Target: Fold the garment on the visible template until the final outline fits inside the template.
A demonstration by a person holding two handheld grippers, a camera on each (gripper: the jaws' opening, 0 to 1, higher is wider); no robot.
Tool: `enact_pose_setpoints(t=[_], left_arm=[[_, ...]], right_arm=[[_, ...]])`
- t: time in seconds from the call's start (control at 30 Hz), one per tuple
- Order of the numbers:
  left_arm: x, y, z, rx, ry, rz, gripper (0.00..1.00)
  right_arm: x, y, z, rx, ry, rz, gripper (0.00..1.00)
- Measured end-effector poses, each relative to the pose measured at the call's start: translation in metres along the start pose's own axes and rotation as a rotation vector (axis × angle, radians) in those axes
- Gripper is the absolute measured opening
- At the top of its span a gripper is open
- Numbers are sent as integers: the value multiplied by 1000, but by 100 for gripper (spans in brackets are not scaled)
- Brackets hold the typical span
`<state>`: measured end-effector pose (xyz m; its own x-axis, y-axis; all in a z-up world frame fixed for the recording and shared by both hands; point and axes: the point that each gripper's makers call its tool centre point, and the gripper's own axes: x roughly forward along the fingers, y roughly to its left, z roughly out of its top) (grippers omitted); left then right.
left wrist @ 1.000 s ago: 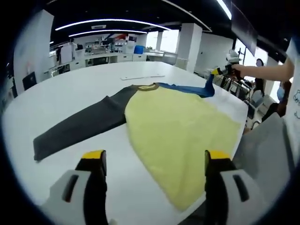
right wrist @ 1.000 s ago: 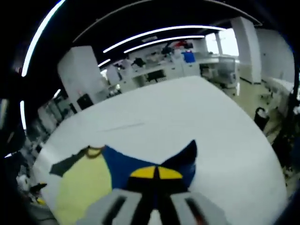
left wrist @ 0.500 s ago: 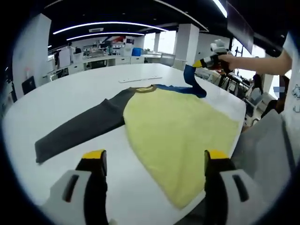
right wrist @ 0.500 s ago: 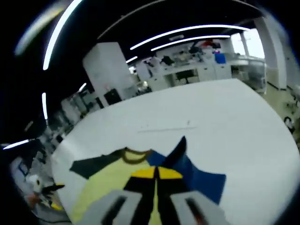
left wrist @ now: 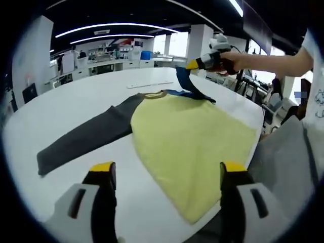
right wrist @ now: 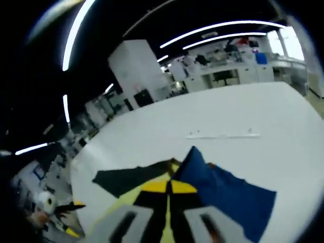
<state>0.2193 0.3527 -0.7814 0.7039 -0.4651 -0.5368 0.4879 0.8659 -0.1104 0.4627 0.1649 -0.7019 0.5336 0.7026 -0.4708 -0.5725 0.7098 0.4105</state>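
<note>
Lying flat across the middle of the left gripper view is a long-sleeved garment [left wrist: 187, 147] with a pale yellow body, spread on a large white table [left wrist: 76, 101]. Its dark grey sleeve [left wrist: 83, 139] stretches toward the left of the frame, ending near the table's edge. At the upper centre, the brown collar [left wrist: 154, 94] sits at the top of the yellow panel. The blue sleeve [left wrist: 188, 85] is lifted off the table in the upper right of the frame, pinched in the yellow tips of the right gripper [left wrist: 195, 64], which a person's hand [left wrist: 228, 59] holds. The left gripper [left wrist: 164, 174] rises from the bottom of this view with its two yellow-tipped jaws standing wide apart, nothing between them, hovering near the garment's lower edge.

In the right gripper view, the jaws at the bottom centre are pressed together on the blue sleeve [right wrist: 228, 195], which fans out to the lower right. A thin pale strip [right wrist: 223, 135] lies on the white table beyond the garment. Desks and ceiling light strips fill the background.
</note>
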Motion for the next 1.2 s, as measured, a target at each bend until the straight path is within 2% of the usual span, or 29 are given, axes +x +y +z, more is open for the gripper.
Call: enact_pose_setpoints(t=[0.37,0.57,0.77,0.93,1.2], left_arm=[[-1,-1,-7,-8,14,-6,81],[-1,-1,-10,-9,21,-7,81],[-2,0,-11,-16,23,0,80],[-1,1,-12,-20,28,7,79],[-1,2,-12,-23,29,14,79]], right_arm=[[48,66,1,-19,1,122,0],[72,87,-14,-27,34,150,0],[93,90,-43,-40,101,151,0],[111,82,-67,-67,166,135,0],[121,90,-89,-58,212,143,0]])
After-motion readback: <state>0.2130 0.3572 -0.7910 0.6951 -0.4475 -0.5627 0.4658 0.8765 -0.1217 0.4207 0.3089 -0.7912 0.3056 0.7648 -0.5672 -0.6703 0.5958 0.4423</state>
